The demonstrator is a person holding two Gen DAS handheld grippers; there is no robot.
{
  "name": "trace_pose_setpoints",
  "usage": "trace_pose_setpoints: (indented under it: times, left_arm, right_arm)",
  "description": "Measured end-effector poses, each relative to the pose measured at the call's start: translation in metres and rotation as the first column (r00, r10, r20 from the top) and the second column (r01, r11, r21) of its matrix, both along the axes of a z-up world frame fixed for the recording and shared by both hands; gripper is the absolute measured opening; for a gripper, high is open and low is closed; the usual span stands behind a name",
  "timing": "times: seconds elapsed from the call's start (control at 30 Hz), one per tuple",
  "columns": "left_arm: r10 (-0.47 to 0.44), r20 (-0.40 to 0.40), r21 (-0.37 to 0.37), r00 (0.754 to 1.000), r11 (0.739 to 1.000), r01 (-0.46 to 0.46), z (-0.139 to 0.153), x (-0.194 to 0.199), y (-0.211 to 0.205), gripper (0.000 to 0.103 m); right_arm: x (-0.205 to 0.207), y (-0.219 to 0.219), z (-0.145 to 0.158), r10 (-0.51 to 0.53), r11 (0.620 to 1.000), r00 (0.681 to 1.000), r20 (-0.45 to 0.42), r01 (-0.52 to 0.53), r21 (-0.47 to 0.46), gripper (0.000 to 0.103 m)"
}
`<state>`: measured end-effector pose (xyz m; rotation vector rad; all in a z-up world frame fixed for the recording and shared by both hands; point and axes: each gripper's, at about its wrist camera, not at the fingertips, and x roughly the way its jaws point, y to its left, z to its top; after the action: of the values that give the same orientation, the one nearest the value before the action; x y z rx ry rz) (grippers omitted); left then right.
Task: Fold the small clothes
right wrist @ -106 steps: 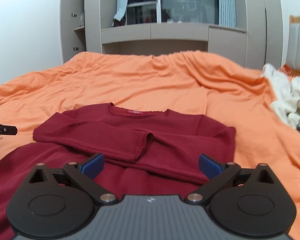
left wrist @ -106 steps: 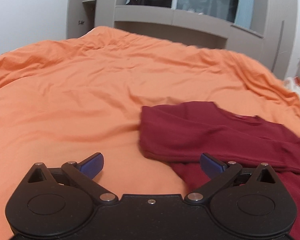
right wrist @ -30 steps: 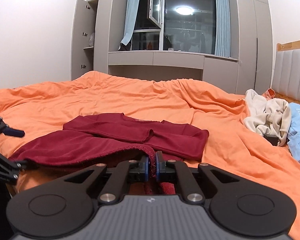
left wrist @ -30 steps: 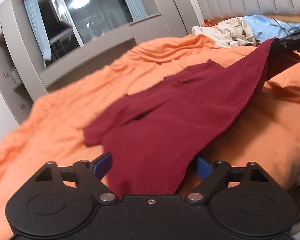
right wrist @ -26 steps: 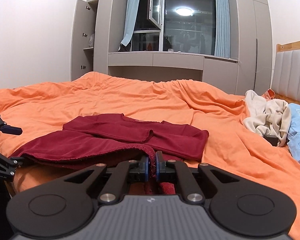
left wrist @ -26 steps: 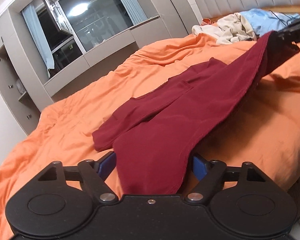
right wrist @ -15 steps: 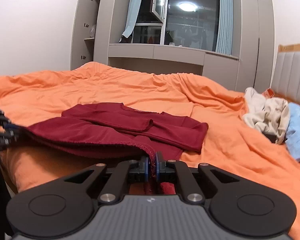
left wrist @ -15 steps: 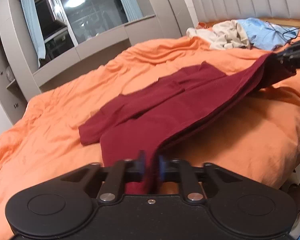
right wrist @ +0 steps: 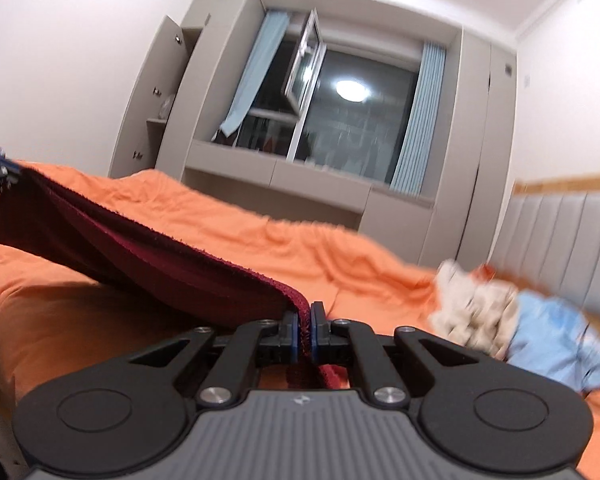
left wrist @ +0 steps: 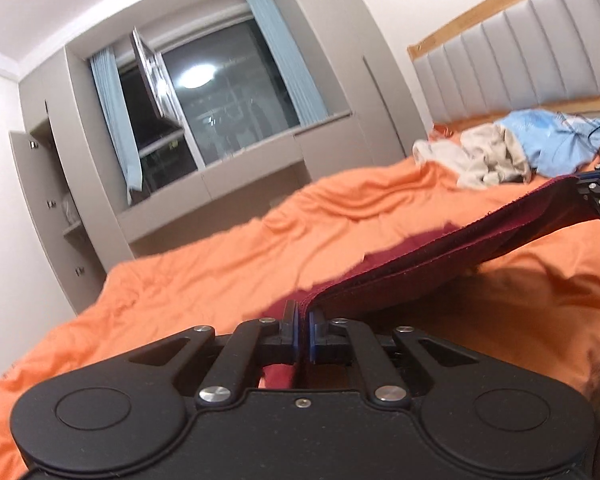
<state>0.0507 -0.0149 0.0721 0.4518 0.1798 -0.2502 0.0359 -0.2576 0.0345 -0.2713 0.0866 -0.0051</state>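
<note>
Above the orange bedspread [left wrist: 204, 280], our left gripper [left wrist: 304, 320] is clamped on one corner of the maroon shirt [left wrist: 440, 268]. The shirt's hem stretches taut to our right gripper [right wrist: 305, 318], clamped on the other corner. Beyond lie crumpled beige and blue clothes [right wrist: 500, 312].

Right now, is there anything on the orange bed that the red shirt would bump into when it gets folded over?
Nothing visible. The red shirt hangs between the left hand-held gripper and right hand-held gripper, over bare orange bedding. The pile of clothes lies off by the headboard.
</note>
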Motion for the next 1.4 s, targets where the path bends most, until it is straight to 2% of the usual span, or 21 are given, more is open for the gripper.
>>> trace_pose_setpoints:
  times: [0.17,0.27,0.4,0.53,0.7,0.83,1.03,1.4]
  left_arm:
    - [-0.047,0.068,-0.006,0.997,0.999,0.047,0.033,-0.044,0.001,0.004]
    - [-0.069,0.085,-0.01,0.994,0.998,0.07,0.049,-0.067,0.004,0.004]
    - [-0.097,0.048,-0.049,0.994,0.994,0.099,0.051,-0.072,0.007,0.005]
    - [-0.098,0.027,-0.074,0.995,0.992,0.1,0.047,-0.058,0.009,0.005]
    - [-0.085,0.012,-0.082,0.996,0.993,0.086,0.045,-0.013,0.008,0.006]
    - [-0.074,-0.01,-0.107,0.997,0.992,0.073,0.043,0.033,0.007,0.006]
    - [-0.043,-0.038,-0.107,0.998,0.994,0.039,0.037,0.112,-0.001,0.006]
    - [0.078,-0.163,-0.11,0.983,0.989,-0.097,-0.004,0.256,-0.006,0.006]
  right_arm:
    - [-0.05,0.001,0.029,0.011,0.999,0.995,0.098,-0.007,-0.042,0.007]
    - [-0.064,0.003,0.036,0.022,0.997,0.995,0.099,-0.015,-0.072,0.007]
    - [-0.059,0.004,0.035,0.027,0.998,0.997,0.075,-0.023,-0.054,0.007]
    - [-0.036,0.002,0.037,0.042,0.999,0.998,0.046,-0.04,-0.033,0.007]
    - [0.015,-0.007,0.041,0.07,0.997,0.998,0.002,-0.07,0.025,0.007]
    - [0.059,-0.018,0.04,0.075,0.997,0.997,-0.012,-0.075,0.035,0.007]
    - [0.139,-0.029,0.036,0.095,0.994,0.993,-0.063,-0.091,0.061,0.007]
    - [0.293,-0.02,-0.006,0.111,0.993,0.972,-0.206,-0.117,-0.019,0.007]
